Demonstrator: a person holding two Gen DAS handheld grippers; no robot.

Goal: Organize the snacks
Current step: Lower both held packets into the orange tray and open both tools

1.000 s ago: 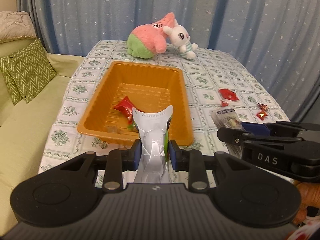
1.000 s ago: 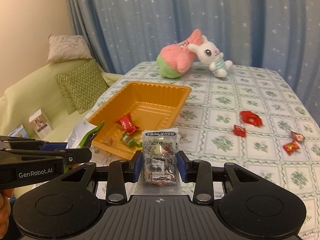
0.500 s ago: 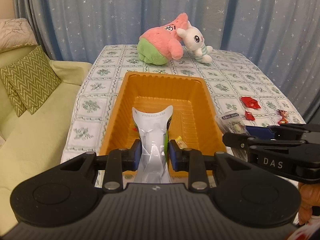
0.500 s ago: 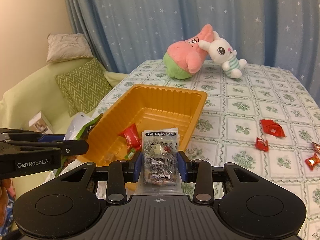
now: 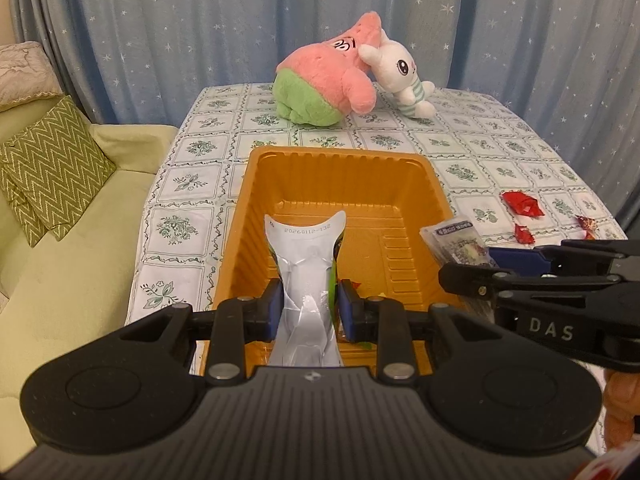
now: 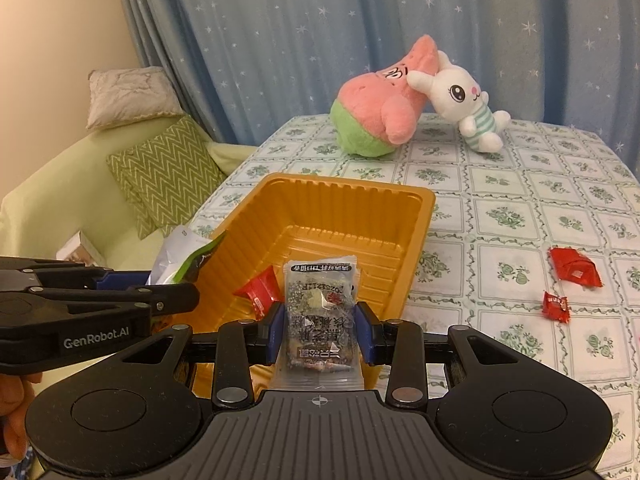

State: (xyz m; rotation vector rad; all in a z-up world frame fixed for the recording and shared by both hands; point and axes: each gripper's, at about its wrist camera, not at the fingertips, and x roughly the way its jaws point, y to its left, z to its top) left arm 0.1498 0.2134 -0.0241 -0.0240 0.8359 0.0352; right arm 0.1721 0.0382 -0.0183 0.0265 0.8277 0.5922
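Observation:
My left gripper (image 5: 308,312) is shut on a silver and green snack bag (image 5: 306,268) and holds it over the near end of the orange tray (image 5: 340,168). My right gripper (image 6: 320,334) is shut on a clear packet of mixed nuts (image 6: 320,320) above the tray's (image 6: 328,188) near right corner. The packet also shows in the left wrist view (image 5: 456,242). The left gripper's bag shows in the right wrist view (image 6: 184,256). A red candy (image 6: 260,294) lies inside the tray.
Red candies (image 6: 574,268) (image 6: 556,306) lie on the tablecloth right of the tray. Two plush toys (image 5: 332,80) (image 5: 404,76) sit at the far end of the table. A green sofa with a zigzag cushion (image 5: 48,168) stands to the left.
Both grippers have moved forward with their snacks, from in front of the tray to over its near end. The tray now looks closer and more centred.

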